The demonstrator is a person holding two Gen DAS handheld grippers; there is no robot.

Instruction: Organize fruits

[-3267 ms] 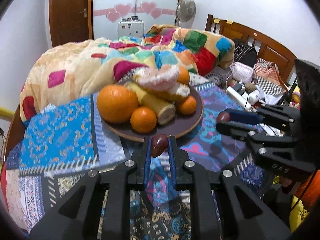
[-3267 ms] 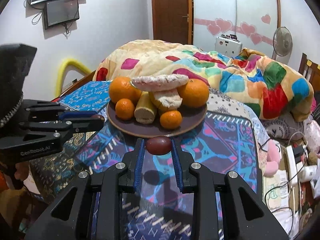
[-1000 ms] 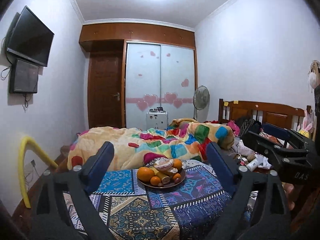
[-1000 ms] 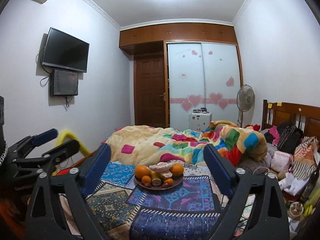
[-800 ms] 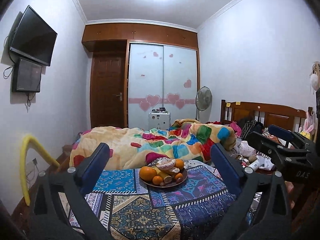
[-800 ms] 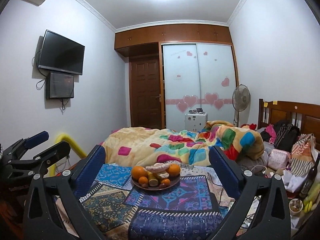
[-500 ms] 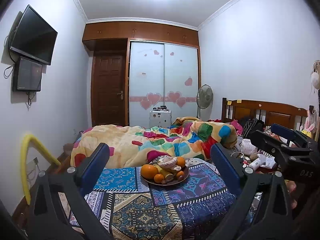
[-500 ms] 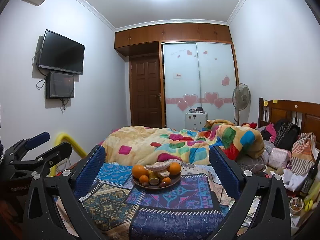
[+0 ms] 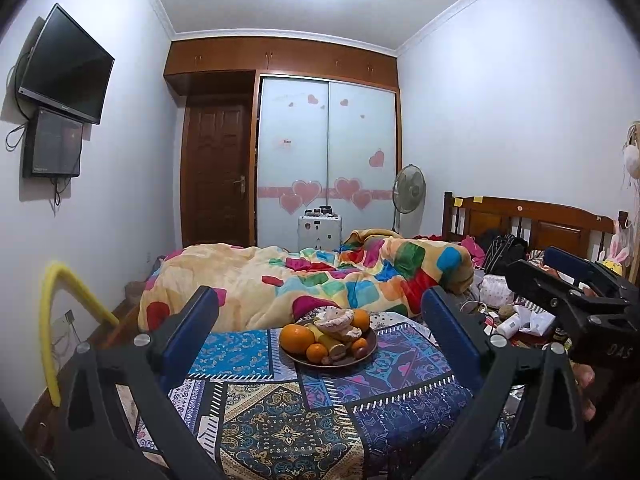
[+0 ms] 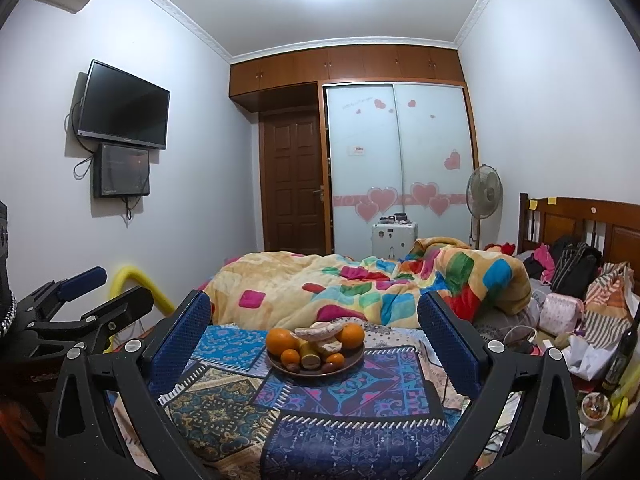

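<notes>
A brown plate (image 9: 370, 351) stands on the patterned tablecloth (image 9: 280, 420). It holds oranges (image 9: 297, 337), bananas, peels and small dark red fruits (image 9: 360, 347). The plate also shows in the right wrist view (image 10: 352, 361), with an orange (image 10: 281, 340) and dark fruits (image 10: 329, 367). My left gripper (image 9: 320, 330) is open and empty, held well back from the table. My right gripper (image 10: 314, 330) is open and empty too, equally far back. Each gripper shows at the edge of the other's view, the right one (image 9: 560, 276) and the left one (image 10: 92, 292).
A bed with a colourful patchwork quilt (image 9: 320, 276) lies behind the table. Clutter of bags and bottles (image 10: 580, 320) sits at the right. A yellow padded bar (image 9: 52, 320) stands at the left wall. A fan (image 10: 486, 196) and wardrobe are at the back.
Both grippers held dark red fruits close to the plate; those fruits now lie on the plate. Both grippers have opened and pulled far back. In the last second they barely move.
</notes>
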